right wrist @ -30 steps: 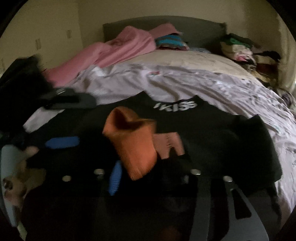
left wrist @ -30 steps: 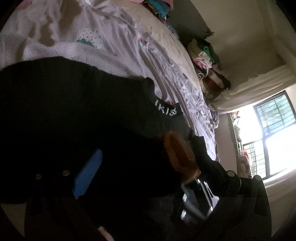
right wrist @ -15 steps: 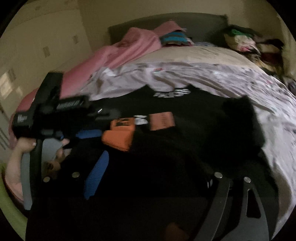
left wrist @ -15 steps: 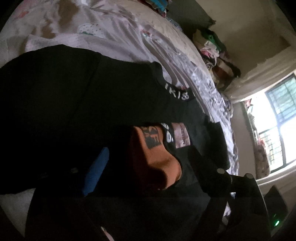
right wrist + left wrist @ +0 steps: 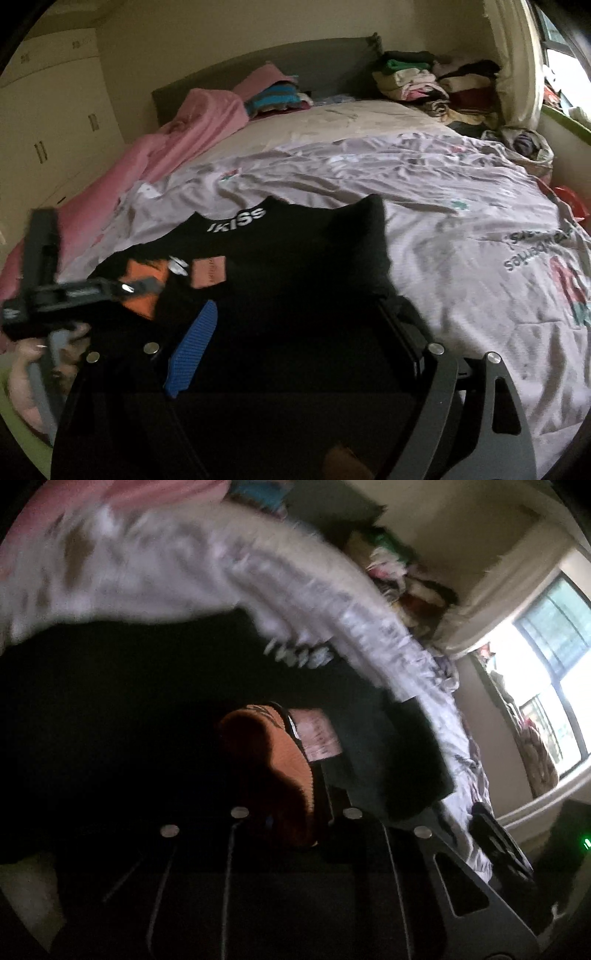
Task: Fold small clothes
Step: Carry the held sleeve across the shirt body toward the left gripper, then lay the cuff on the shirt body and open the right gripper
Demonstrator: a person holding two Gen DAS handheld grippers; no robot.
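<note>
A black T-shirt with white collar lettering lies spread on the bed, and it fills the dark lower left of the left wrist view. It has an orange fabric part beside a pink patch. My left gripper is closing, its jaws nearly together with the orange fabric between them. The right wrist view shows it at the left, over the orange part. My right gripper stands wide open above the shirt's lower half, with its blue pad showing.
A wrinkled pale sheet covers the bed to the right of the shirt. A pink blanket lies along the left side. Piles of clothes sit by the headboard. A window is at the right.
The left jaws have gone from wide apart to nearly together on the orange fabric. The right gripper has let go of the orange fabric, opened wide and drawn away to the right.
</note>
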